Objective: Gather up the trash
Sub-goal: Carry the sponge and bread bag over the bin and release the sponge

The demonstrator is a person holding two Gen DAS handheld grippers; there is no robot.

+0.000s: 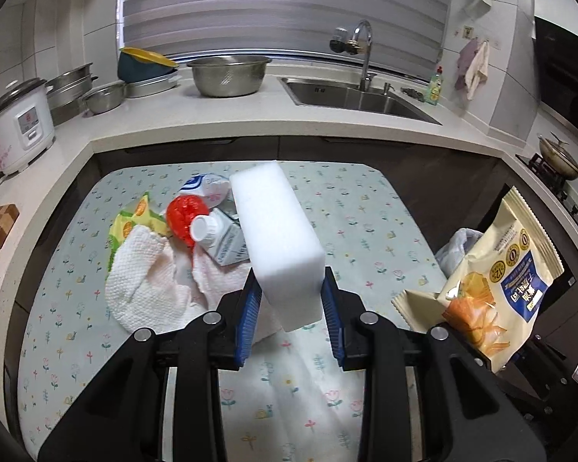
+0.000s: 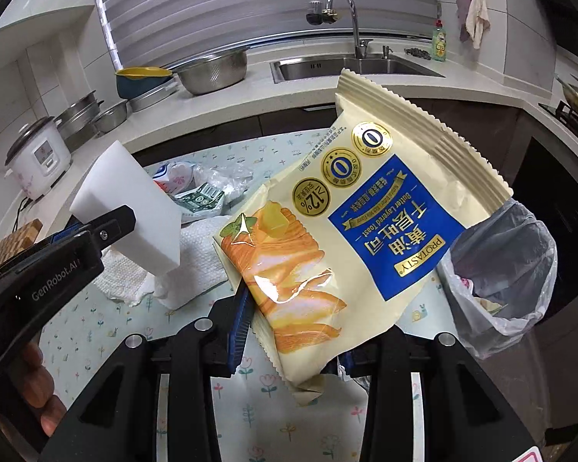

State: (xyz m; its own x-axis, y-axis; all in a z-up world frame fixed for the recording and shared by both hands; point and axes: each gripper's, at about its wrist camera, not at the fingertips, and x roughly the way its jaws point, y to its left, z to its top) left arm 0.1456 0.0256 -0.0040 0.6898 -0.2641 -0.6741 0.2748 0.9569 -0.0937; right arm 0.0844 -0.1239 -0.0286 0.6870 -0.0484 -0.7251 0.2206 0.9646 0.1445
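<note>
Kitchen tabletop (image 1: pixel 327 208) with scraps: left hand-held gripper (image 1: pixel 291 300) clamps a white foam block (image 1: pixel 279 246), right hand-held gripper (image 2: pixel 293 331) pinches a toast wrapper (image 2: pixel 366 208) (both raised), likely bound next for the lined bin (image 2: pixel 508 269) alongside.

On the cream and blue plastic snack bag (image 2: pixel 366 208) I read, upside down, the brand "PROTASTY" and the line "Butter Layered Toast" on its blue panel, beside large white Chinese characters I cannot make out. One of its three gold round seals (image 2: pixel 315 197) carries "12%"; the other two each show a "0". On the black body of the left gripper (image 2: pixel 96 227), in the right wrist view, I read "GenRobot.AI" in grey letters. The small green and white carton (image 2: pixel 200 198) has a barcode and print too small for me to read.
</note>
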